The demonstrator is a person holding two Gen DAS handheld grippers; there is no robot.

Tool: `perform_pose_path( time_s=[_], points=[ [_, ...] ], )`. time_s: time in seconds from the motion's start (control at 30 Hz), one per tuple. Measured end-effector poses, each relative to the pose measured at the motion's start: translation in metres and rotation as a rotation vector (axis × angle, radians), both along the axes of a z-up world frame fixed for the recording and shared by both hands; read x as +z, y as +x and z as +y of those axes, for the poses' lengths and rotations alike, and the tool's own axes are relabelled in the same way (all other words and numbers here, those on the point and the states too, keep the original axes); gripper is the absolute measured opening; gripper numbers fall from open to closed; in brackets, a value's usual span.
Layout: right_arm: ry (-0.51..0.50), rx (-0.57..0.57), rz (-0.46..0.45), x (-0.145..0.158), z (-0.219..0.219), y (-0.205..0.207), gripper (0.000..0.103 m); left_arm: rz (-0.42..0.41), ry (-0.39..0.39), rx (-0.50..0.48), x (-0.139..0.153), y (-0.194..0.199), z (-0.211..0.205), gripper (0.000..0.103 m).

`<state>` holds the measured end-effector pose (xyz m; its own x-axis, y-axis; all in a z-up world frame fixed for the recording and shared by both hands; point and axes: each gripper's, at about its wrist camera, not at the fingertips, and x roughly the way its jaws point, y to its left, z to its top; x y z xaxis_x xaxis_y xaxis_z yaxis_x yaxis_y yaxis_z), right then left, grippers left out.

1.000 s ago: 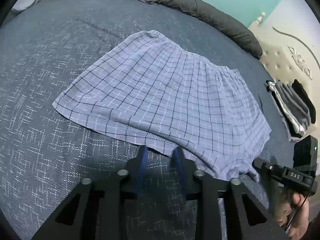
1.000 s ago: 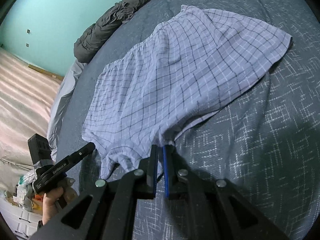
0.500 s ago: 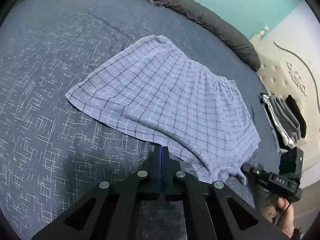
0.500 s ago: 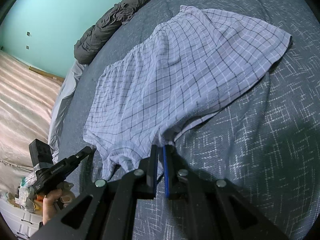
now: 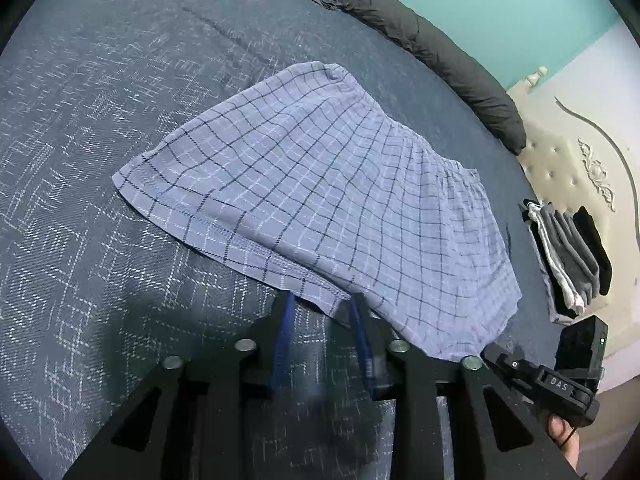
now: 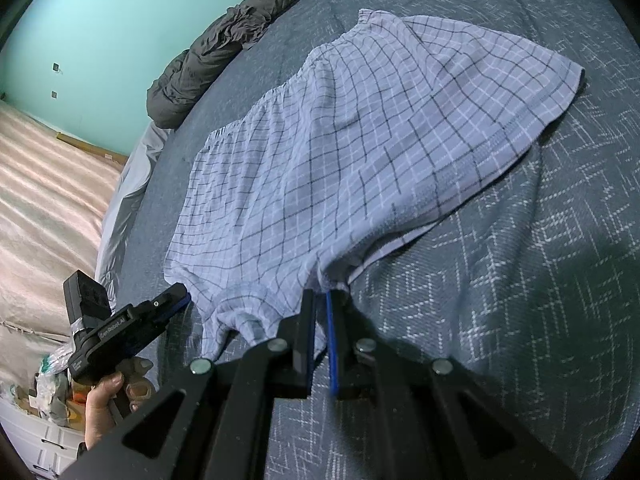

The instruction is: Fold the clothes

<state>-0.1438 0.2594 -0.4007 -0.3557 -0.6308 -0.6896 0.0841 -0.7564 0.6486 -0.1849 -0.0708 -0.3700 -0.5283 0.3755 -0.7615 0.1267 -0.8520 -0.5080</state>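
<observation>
Light blue checked shorts [image 5: 320, 184] lie spread on the dark blue patterned bedcover [image 5: 100, 160]. My left gripper [image 5: 322, 300] stands at the near hem; its jaws are opening, and a corner of the hem lies between the blue pads without being pressed. My right gripper [image 6: 320, 294] is shut on a bunched bit of the shorts [image 6: 360, 140] at the near hem. Each wrist view also shows the other gripper in a hand: the right one [image 5: 536, 376] and the left one [image 6: 132, 320], its tip by the shorts' corner.
A rolled dark grey duvet [image 5: 420, 28] runs along the bed's far edge. A stack of folded grey, white and black clothes [image 5: 568, 256] sits by the cream headboard [image 5: 580, 168]. Beyond the bed's edge are pink cloth [image 6: 48, 184] and white drawers [image 6: 36, 432].
The left gripper's jaws closed on nothing just short of the hem, then parted again and now straddle the hem corner. The right gripper has kept its hold without moving.
</observation>
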Motion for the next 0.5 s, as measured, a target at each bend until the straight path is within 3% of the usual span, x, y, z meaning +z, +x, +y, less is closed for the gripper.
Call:
perform_pose_path(
  time_s=[0.03, 0.1, 0.5],
  points=[
    [0.000, 0.000, 0.000, 0.000, 0.000, 0.000, 0.005, -0.003, 0.001, 0.002, -0.001, 0.000, -0.001, 0.009],
    [0.000, -0.001, -0.001, 0.001, 0.001, 0.001, 0.005, -0.008, 0.005, 0.008, -0.003, 0.000, -0.002, 0.002],
    [-0.005, -0.004, -0.003, 0.000, 0.001, 0.001, 0.005, -0.004, 0.052, 0.031, 0.007, 0.019, -0.023, 0.001]
  ],
)
